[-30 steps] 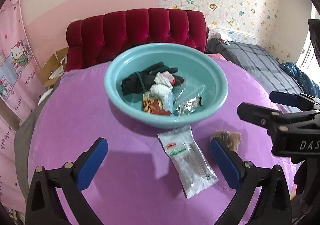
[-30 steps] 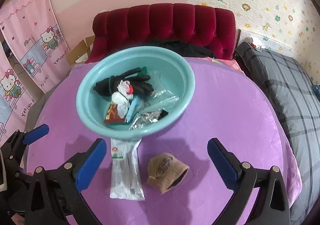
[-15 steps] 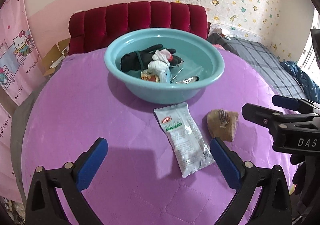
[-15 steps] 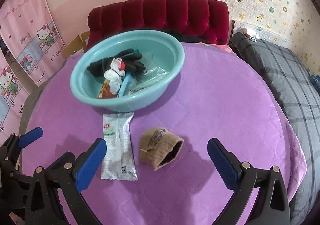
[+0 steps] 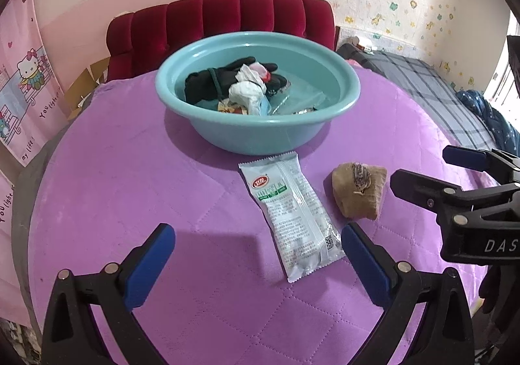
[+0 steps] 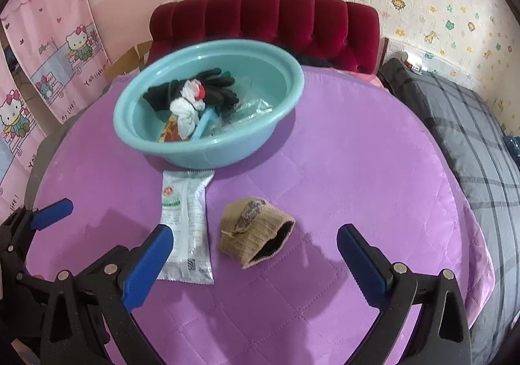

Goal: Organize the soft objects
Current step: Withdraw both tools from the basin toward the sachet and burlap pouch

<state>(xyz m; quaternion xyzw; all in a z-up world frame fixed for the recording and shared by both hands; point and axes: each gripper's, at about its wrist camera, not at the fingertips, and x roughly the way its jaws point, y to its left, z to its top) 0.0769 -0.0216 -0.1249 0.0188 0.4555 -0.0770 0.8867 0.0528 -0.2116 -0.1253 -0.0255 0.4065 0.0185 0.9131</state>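
Note:
A teal basin (image 5: 260,137) (image 6: 208,157) stands on the purple table and holds black gloves (image 5: 211,82) (image 6: 214,88), a white crumpled bag (image 5: 243,92) and other packets. In front of it lie a white wipes packet (image 5: 292,212) (image 6: 185,222) and a brown knitted pouch (image 5: 357,192) (image 6: 253,231). My left gripper (image 5: 256,254) hovers open just short of the packet. My right gripper (image 6: 256,254) is open close behind the pouch, and it shows at the right edge of the left wrist view, right gripper (image 5: 455,176).
A purple quilted cloth (image 6: 357,170) covers the round table. A red tufted headboard (image 5: 221,20) stands behind it. A grey plaid bed (image 6: 471,124) lies to the right. Pink cartoon curtains (image 6: 58,40) hang at the left.
Both grippers have dropped lower and pulled back from the basin; the packet and pouch now sit nearer the fingertips. Nothing on the table has moved.

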